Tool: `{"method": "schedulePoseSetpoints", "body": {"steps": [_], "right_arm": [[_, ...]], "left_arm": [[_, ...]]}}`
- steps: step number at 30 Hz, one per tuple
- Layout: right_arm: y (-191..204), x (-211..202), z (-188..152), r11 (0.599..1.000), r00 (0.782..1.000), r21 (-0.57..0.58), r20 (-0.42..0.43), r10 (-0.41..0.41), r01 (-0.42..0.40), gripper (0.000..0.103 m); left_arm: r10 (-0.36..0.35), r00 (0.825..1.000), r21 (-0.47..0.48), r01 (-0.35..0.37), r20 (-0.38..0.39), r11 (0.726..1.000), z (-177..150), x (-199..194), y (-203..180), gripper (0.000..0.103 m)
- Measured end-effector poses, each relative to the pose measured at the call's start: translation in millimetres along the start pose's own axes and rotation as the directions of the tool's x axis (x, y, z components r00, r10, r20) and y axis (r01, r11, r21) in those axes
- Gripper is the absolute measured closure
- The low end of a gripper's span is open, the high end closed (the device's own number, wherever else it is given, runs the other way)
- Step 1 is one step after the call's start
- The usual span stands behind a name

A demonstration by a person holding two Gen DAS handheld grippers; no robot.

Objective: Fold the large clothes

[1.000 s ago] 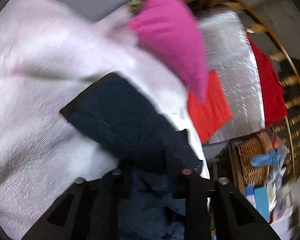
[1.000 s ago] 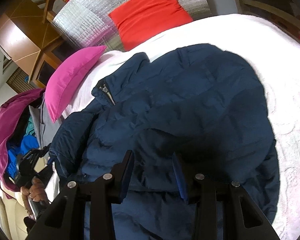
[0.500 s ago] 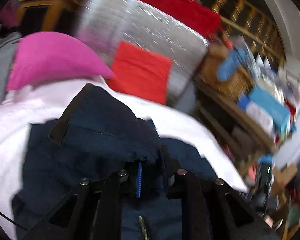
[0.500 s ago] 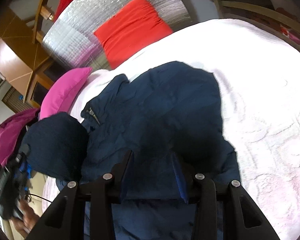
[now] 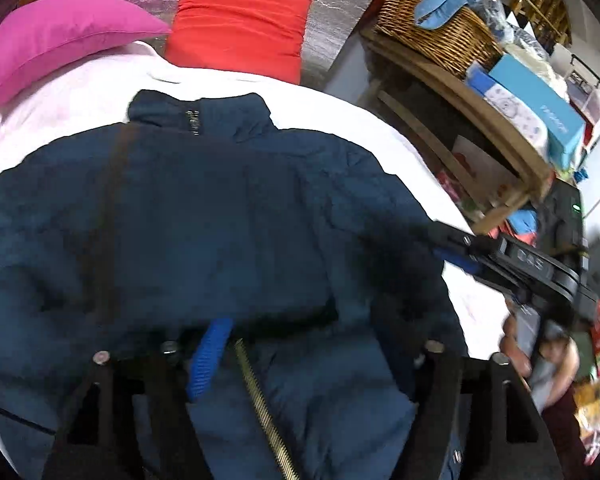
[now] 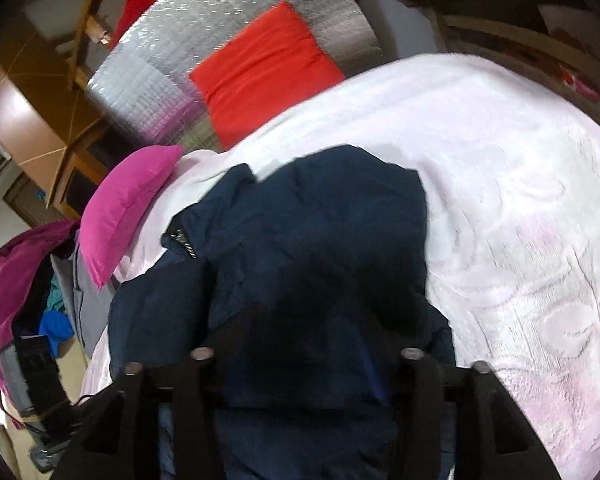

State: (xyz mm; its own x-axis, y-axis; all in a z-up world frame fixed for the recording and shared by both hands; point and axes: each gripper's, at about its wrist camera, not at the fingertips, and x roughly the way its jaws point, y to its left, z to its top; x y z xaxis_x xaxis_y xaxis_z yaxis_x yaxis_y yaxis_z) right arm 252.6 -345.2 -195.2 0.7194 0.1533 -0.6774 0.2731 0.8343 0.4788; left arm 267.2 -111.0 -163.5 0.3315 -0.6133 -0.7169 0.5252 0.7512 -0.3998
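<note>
The navy jacket (image 5: 204, 216) looks matt, quilted cloth; the bedspread (image 6: 520, 216) is embossed plush; the basket (image 5: 432, 28) is woven wicker.

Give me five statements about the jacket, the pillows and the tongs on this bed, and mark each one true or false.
1. The navy jacket lies on a white bedspread. True.
2. The pink pillow lies on top of the jacket. False: it sits apart, beyond the collar.
3. A red pillow leans against a silver quilted panel. True.
4. The left tongs are clamped shut. False: the jaws are opening, with jacket fabric between them.
5. The wicker basket stands on the bed. False: it stands on a wooden shelf beside it.
</note>
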Motion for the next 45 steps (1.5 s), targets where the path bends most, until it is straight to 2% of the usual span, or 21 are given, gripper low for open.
{"method": "schedulePoseSetpoints", "body": {"steps": [3,6,7,9,10,13,16,18,20,22,24,25,27,29,30,32,35,39,43,44,45], "right_arm": [[19,-4,-3,0.996,0.999,-0.086,0.022,0.025,-0.023,0.040],[40,-2,-11,0.984,0.998,-0.169,0.007,0.065,-0.063,0.038],[48,0,-15,0.979,0.997,-0.192,-0.002,0.077,-0.076,0.037],[65,4,-24,0.963,0.995,-0.250,-0.020,0.098,-0.100,0.032],[76,7,-30,0.952,0.994,-0.287,-0.030,0.106,-0.111,0.028],[108,15,-47,0.909,0.993,-0.398,-0.037,0.114,-0.119,0.018],[139,26,-65,0.856,0.996,-0.509,-0.014,0.093,-0.087,0.012],[156,38,-77,0.815,0.999,-0.578,0.003,0.041,-0.031,0.011],[166,51,-85,0.780,0.998,-0.622,0.050,-0.043,0.065,0.011],[166,59,-85,0.775,0.993,-0.621,0.081,-0.083,0.115,0.012],[153,62,-75,0.815,0.989,-0.561,0.093,-0.111,0.144,0.023],[145,61,-70,0.843,0.991,-0.522,0.080,-0.106,0.133,0.027],[119,51,-53,0.927,0.997,-0.368,0.060,-0.052,0.070,0.028],[88,41,-37,0.983,0.998,-0.182,0.056,0.011,-0.001,0.028],[70,38,-31,0.996,0.998,-0.086,0.053,0.038,-0.033,0.028],[38,38,-23,0.990,0.993,0.088,0.023,0.112,-0.113,0.028],[0,44,-23,0.936,0.974,0.285,-0.031,0.223,-0.206,0.027],[-19,38,-22,0.882,0.948,0.369,-0.005,0.318,-0.294,0.027],[-39,41,-22,0.825,0.938,0.465,0.035,0.344,-0.320,0.027],[-42,44,-21,0.817,0.936,0.476,0.042,0.349,-0.326,0.034],[-43,43,-21,0.820,0.940,0.476,0.046,0.338,-0.318,0.047]], "left_arm": [[-0.010,1.000,-0.009,0.010,0.023,1.000,-9,-37,20,0.027],[0.081,0.992,-0.082,-0.073,0.094,0.994,-15,-72,61,0.027],[0.121,0.986,-0.133,-0.105,0.115,0.985,-16,-81,77,0.026],[0.205,0.970,-0.241,-0.168,0.134,0.956,-16,-88,104,0.026],[0.251,0.959,-0.303,-0.202,0.131,0.931,-19,-91,119,0.026],[0.329,0.941,-0.412,-0.272,0.074,0.870,-26,-85,146,0.027],[0.359,0.933,-0.466,-0.317,0.002,0.826,-30,-71,157,0.027],[0.386,0.923,-0.452,-0.346,-0.005,0.822,-33,-65,152,0.027],[0.409,0.912,-0.423,-0.377,-0.015,0.824,-33,-62,145,0.027],[0.424,0.905,-0.408,-0.397,-0.026,0.822,-33,-58,144,0.027],[0.431,0.901,-0.402,-0.408,-0.035,0.820,-33,-55,141,0.027],[0.435,0.900,-0.398,-0.412,-0.036,0.820,-34,-55,141,0.027],[0.441,0.897,-0.395,-0.418,-0.037,0.818,-35,-53,138,0.027],[0.444,0.895,-0.394,-0.422,-0.038,0.817,-33,-51,140,0.027],[0.444,0.895,-0.394,-0.422,-0.039,0.817,-33,-52,141,0.027],[0.444,0.895,-0.393,-0.423,-0.039,0.816,-31,-51,141,0.027],[0.444,0.895,-0.396,-0.423,-0.042,0.815,-32,-52,143,0.027],[0.441,0.897,-0.404,-0.418,-0.040,0.814,-28,-49,145,0.027],[0.421,0.907,-0.429,-0.386,-0.014,0.817,-27,-55,149,0.027],[0.416,0.909,-0.437,-0.376,-0.006,0.817,-28,-58,150,0.027],[0.411,0.912,-0.445,-0.367,0.002,0.817,-28,-60,151,0.027]]}}
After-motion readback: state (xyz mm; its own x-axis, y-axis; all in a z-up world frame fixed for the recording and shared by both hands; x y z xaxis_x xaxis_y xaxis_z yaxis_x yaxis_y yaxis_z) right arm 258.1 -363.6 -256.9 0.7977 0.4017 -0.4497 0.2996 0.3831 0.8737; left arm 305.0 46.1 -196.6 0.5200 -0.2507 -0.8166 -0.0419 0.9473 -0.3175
